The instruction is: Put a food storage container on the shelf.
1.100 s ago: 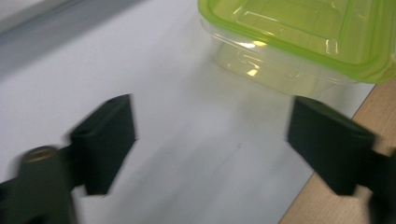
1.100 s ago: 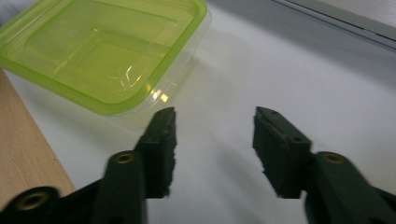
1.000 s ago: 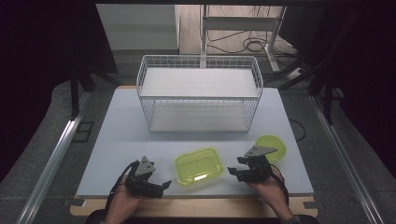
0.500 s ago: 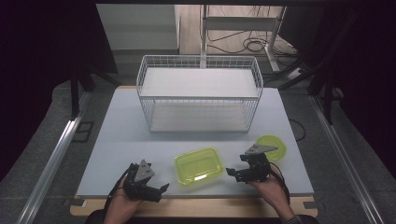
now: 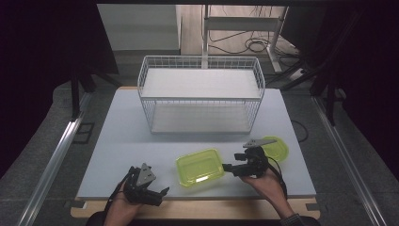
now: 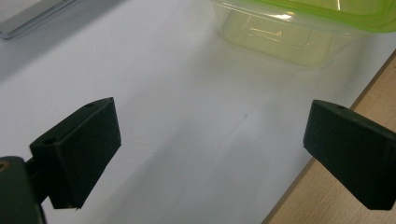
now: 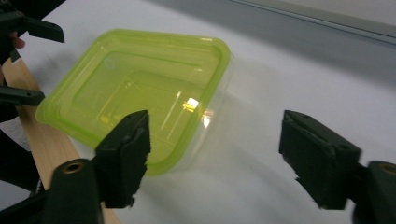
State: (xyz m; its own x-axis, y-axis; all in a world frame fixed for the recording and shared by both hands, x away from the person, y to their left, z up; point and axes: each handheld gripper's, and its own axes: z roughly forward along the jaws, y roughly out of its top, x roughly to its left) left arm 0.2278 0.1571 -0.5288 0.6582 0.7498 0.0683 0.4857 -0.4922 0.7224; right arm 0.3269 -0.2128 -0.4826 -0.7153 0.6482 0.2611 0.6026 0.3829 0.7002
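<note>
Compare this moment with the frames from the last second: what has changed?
Little. The right claw has just been opening and then closing somewhat; it is open, pointing at the green container, nothing between its jaws. The left claw, container, lid and wire basket stayed where they were.

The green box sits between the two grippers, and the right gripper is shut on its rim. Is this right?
Not quite. The green box does sit between the left gripper and the right gripper, but the right gripper's jaws stand open beside the box, gripping nothing, as the right gripper view shows.
</note>
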